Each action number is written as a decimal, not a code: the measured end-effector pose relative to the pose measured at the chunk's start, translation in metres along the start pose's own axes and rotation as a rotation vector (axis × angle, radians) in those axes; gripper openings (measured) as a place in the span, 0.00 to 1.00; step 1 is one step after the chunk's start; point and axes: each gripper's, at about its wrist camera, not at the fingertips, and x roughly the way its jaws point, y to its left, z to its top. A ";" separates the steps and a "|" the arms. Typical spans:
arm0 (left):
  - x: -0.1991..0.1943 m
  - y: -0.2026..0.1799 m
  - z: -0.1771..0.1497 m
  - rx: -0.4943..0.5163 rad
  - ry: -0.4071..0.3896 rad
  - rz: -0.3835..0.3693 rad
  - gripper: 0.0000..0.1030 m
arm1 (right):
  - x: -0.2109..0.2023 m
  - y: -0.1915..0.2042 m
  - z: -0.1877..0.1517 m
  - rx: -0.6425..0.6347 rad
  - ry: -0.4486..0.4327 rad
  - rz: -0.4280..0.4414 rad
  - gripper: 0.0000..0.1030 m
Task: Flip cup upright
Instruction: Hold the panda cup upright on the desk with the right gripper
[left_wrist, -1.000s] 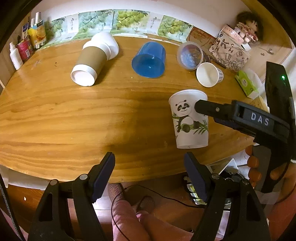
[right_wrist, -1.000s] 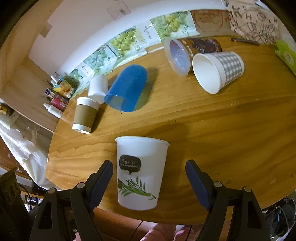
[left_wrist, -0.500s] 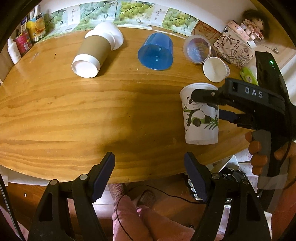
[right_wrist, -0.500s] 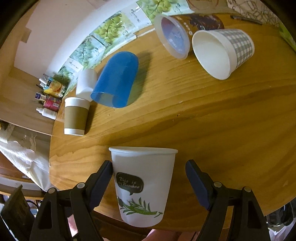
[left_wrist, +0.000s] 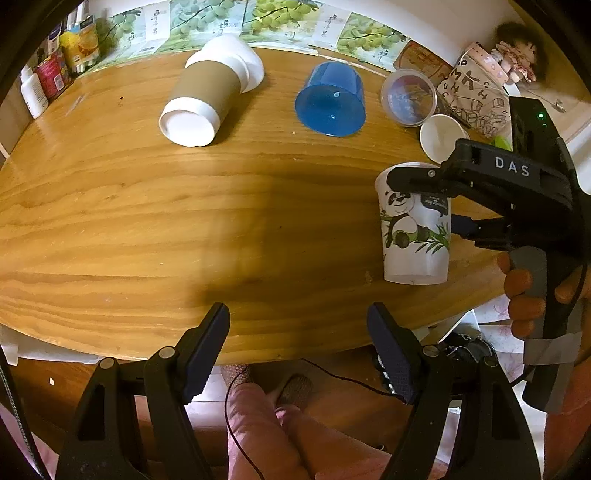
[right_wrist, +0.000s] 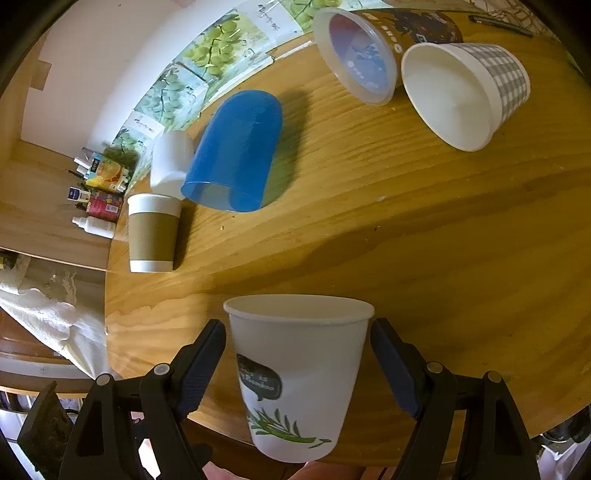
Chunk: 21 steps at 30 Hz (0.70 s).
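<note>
A white paper cup with a panda print (left_wrist: 415, 229) stands upright near the right front edge of the wooden table (left_wrist: 184, 206). In the right wrist view the same cup (right_wrist: 295, 373) sits between the fingers of my right gripper (right_wrist: 297, 354), rim up. The jaws are wide open around it and touch neither side. The right gripper also shows in the left wrist view (left_wrist: 424, 199), reaching in from the right. My left gripper (left_wrist: 299, 339) is open and empty at the table's front edge.
Lying on their sides at the back are a brown-sleeved coffee cup (left_wrist: 207, 99), a blue plastic cup (left_wrist: 332, 99), a clear cup (left_wrist: 408, 96) and a small checked paper cup (right_wrist: 469, 92). Bottles (left_wrist: 48, 77) stand at the far left. A patterned bag (left_wrist: 476, 92) sits at the far right.
The right gripper has drawn closer around the panda cup, which stays upright on the table. The left gripper has moved nearer the table.
</note>
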 end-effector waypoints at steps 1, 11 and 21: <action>0.000 0.001 0.000 -0.001 0.001 0.001 0.78 | 0.000 0.001 0.000 -0.003 -0.001 0.001 0.78; 0.000 0.000 -0.003 0.001 0.011 0.010 0.78 | -0.003 0.008 -0.003 -0.045 -0.018 -0.009 0.66; -0.001 -0.004 -0.009 0.006 0.013 0.017 0.78 | -0.031 0.021 -0.013 -0.158 -0.176 -0.068 0.65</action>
